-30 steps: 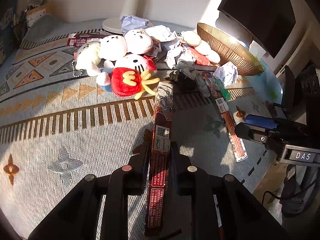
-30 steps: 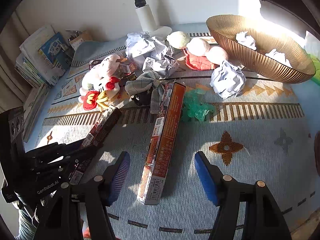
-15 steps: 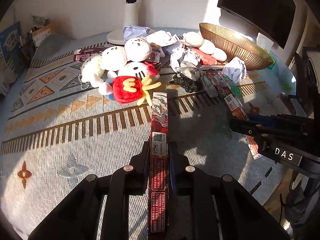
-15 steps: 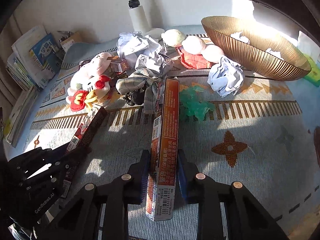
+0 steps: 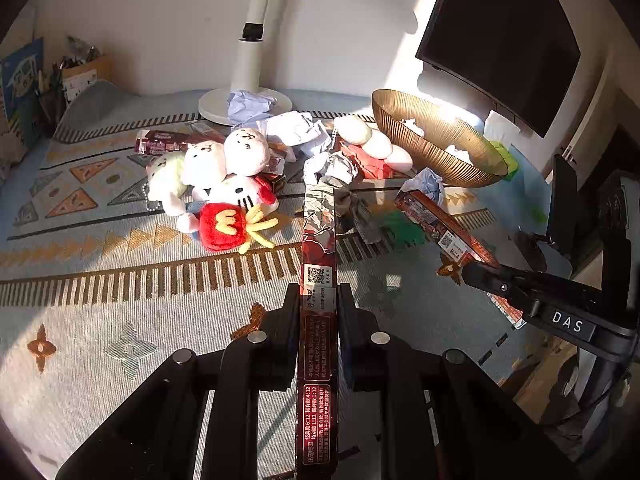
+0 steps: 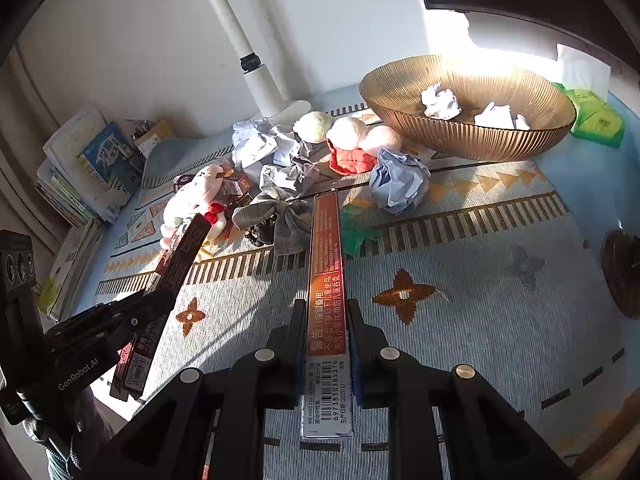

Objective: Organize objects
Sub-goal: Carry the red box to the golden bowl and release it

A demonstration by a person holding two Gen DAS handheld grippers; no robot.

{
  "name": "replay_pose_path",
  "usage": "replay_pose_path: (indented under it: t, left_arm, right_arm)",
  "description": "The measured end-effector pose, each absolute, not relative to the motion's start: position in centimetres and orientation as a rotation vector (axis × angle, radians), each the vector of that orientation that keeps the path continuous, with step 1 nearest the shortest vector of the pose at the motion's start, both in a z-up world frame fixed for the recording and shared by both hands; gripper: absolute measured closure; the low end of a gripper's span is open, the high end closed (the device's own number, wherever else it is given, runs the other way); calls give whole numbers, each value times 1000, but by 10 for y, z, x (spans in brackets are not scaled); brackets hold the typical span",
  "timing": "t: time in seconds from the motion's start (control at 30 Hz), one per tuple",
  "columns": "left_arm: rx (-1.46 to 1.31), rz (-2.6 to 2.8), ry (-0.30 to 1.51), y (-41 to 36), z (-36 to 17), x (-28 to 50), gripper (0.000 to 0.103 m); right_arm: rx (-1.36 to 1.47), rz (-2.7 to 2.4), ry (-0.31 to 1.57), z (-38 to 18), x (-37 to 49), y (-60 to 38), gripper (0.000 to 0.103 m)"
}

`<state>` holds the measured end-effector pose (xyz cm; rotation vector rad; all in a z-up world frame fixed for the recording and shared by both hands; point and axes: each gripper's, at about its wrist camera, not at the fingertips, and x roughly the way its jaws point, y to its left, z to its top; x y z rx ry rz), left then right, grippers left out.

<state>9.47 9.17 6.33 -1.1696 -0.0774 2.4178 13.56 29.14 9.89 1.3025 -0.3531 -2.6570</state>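
The left tool (image 5: 318, 312) is clamped on a long, narrow dark red cardboard box (image 5: 318, 264) printed with white text and a QR code, its two black fingers (image 5: 280, 340) pressed against the box's long sides near the near end, so the box runs forward along the fingers and reaches out over the patterned blue-grey woven cloth (image 5: 100, 320) that covers the counter. The right tool (image 6: 325, 320) is likewise closed on a long, narrow orange-red cardboard box (image 6: 326, 272) with a white barcode end, blue pads tight on both sides, the far end pointing toward a grey checked fabric bow (image 6: 280, 216) and a crumpled pale blue paper ball (image 6: 396, 184). In the right wrist view the left tool shows at the left edge with its dark box tilted up off the cloth; in the left wrist view the right tool shows at the right edge with its orange-red box angled toward the clutter. Beyond both boxes lies a heap of things: a red plush fries pouch with a yellow M (image 5: 224, 226), several white round plush toys (image 5: 240, 152), more crumpled paper, and a crumpled green wrapper (image 6: 356, 236). A ribbed amber glass bowl (image 6: 472, 136) stands at the back right and holds crumpled white paper. A white lamp stand (image 5: 250, 64) rises at the back of the cloth.
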Motion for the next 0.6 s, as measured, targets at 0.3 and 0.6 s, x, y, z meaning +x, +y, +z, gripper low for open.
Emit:
replay_pose_path:
  t: [0.3, 0.6]
  left_arm:
    - [-1069, 2433, -21, 131, 107, 75, 89]
    - [-949, 2301, -92, 236, 162, -7, 89]
  right_arm:
    - [1116, -2838, -398, 162, 126, 335, 86]
    - [1000, -3027, -590, 207, 53, 405, 86]
